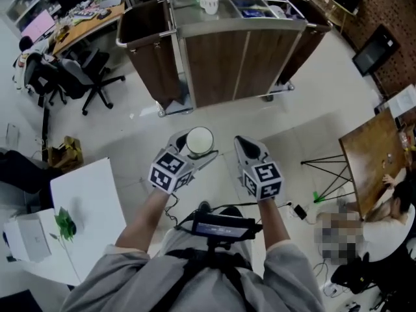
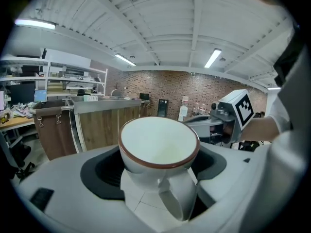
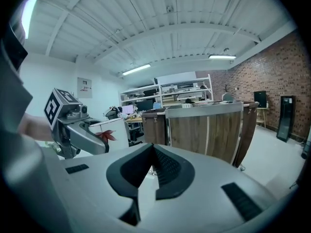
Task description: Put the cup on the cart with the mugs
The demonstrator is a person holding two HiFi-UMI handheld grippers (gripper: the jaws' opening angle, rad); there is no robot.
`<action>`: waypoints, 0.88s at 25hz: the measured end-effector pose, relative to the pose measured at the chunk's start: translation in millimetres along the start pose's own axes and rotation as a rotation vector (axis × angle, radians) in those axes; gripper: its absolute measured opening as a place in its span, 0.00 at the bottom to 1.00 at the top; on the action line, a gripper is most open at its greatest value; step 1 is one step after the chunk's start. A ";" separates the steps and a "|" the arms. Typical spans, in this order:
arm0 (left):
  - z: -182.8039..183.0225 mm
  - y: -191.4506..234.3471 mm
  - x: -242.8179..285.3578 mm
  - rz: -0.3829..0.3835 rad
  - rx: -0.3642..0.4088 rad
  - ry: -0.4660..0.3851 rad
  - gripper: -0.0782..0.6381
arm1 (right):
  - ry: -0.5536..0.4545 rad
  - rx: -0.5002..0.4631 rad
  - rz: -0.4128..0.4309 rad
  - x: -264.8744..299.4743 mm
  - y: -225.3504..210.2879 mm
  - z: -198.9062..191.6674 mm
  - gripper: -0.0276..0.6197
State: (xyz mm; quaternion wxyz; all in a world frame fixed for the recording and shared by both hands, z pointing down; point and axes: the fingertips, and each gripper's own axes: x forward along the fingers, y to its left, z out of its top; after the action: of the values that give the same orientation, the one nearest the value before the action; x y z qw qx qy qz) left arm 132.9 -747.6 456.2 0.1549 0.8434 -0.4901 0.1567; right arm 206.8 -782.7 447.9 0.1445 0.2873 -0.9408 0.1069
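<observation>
Cup [image 2: 159, 142] stands upright, mouth up and handle turned back toward the person [image 1: 195, 281], clamped between the wide-set jaws of the left gripper [image 1: 195, 149] above the floor [image 1: 214, 119], well short of the far cart [image 1: 240, 57]. Just to its right, the right gripper [image 1: 242, 143] has its jaws closed together, empty.

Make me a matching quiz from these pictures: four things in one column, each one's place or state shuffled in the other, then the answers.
1. cup
2. right gripper
3. cart
4. plant

A. on the white table
B. jaws together, nothing between them
C. straight ahead, a white mug on top
D. held in the left gripper

Pairs: 1-D, 2-B, 3-C, 4-A.
</observation>
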 end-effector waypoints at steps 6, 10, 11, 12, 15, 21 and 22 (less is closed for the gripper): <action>49.8 60.2 52.0 0.047 -0.026 0.000 0.67 | -0.010 -0.010 0.085 60.7 -53.4 48.9 0.05; 56.4 101.7 76.5 0.107 -0.067 -0.020 0.67 | -0.027 -0.033 0.143 107.2 -77.7 60.1 0.05; 59.2 109.6 82.9 0.121 -0.075 -0.025 0.67 | -0.029 -0.042 0.155 115.5 -84.8 65.0 0.05; 65.5 117.9 90.0 0.137 -0.080 -0.030 0.67 | -0.032 -0.049 0.165 123.2 -93.2 73.0 0.05; 97.8 140.1 111.8 0.180 -0.094 -0.054 0.67 | -0.031 -0.066 0.198 142.1 -120.3 102.1 0.05; 161.7 187.4 138.1 0.238 -0.066 -0.074 0.67 | -0.032 -0.104 0.262 182.0 -151.9 152.4 0.05; 169.9 194.7 140.8 0.243 -0.063 -0.074 0.67 | -0.032 -0.102 0.272 188.3 -155.1 158.3 0.05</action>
State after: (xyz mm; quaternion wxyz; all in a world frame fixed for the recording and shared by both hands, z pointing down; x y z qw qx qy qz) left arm 47.9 -1019.5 382.3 0.1429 0.7776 -0.5989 0.1276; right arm 112.8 -1049.6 380.9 0.1280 0.1509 -0.9775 0.0728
